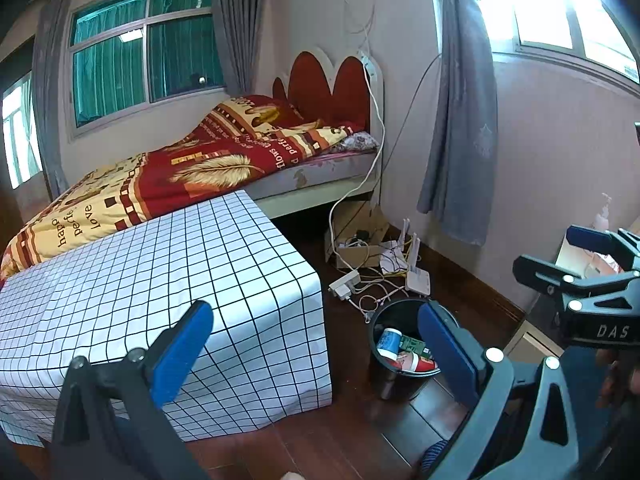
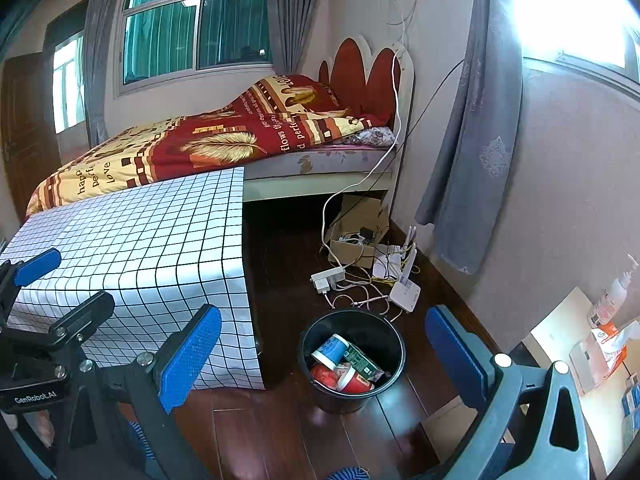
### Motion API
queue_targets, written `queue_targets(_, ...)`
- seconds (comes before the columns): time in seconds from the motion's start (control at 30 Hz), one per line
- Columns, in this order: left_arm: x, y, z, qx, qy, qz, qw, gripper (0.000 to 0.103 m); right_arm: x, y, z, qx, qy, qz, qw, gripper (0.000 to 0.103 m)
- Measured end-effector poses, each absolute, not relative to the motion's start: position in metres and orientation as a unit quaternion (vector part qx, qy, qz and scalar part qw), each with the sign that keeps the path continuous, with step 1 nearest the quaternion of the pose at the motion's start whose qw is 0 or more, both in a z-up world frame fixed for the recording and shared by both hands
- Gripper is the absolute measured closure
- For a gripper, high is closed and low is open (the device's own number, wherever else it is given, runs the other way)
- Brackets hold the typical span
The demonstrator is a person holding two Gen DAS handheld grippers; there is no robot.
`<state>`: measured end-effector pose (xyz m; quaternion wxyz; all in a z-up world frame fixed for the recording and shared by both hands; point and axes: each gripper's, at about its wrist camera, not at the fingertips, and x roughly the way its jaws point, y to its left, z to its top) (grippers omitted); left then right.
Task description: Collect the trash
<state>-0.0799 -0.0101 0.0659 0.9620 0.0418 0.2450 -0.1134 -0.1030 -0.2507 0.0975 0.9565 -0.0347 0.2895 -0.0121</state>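
Bin: black bucket (image 2: 352,360) standing on the dark wood floor (image 2: 280,432), just beside the corner of the table draped in a grid-pattern cloth (image 2: 140,240); also seen from the left wrist (image 1: 400,344)
Bin contents: blue-and-white cup (image 2: 331,349) lying tilted on top, green carton (image 2: 362,362) beside it, red cup (image 2: 354,382) and red wrapper (image 2: 323,374) lower down; all trash inside the bucket
Cardboard box: open box (image 2: 352,240) by the bed foot, holding cables and a small black adapter
Floor clutter: white power strip (image 2: 328,278) and white router (image 2: 405,294) with tangled cords, near the bucket but apart from it
Left gripper (image 1: 316,352): blue pads spread wide, holding nothing, raised above the floor, aimed toward the table corner and bucket
Right gripper (image 2: 324,356): pads parted wide, empty, hovering over the floor with the bucket framed between the fingers
Relative pose: side by side, each visible at the edge of the other's view
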Motion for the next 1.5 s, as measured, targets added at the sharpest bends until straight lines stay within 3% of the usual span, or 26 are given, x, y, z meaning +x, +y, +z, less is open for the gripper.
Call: queue_targets(1.5,-0.0767,-0.0114,0.0645,0.046,0.248,-0.119,0.96,0.0,-0.1021,-0.2508,0.0932,-0.04,0.292,-0.011,0.956,0.0)
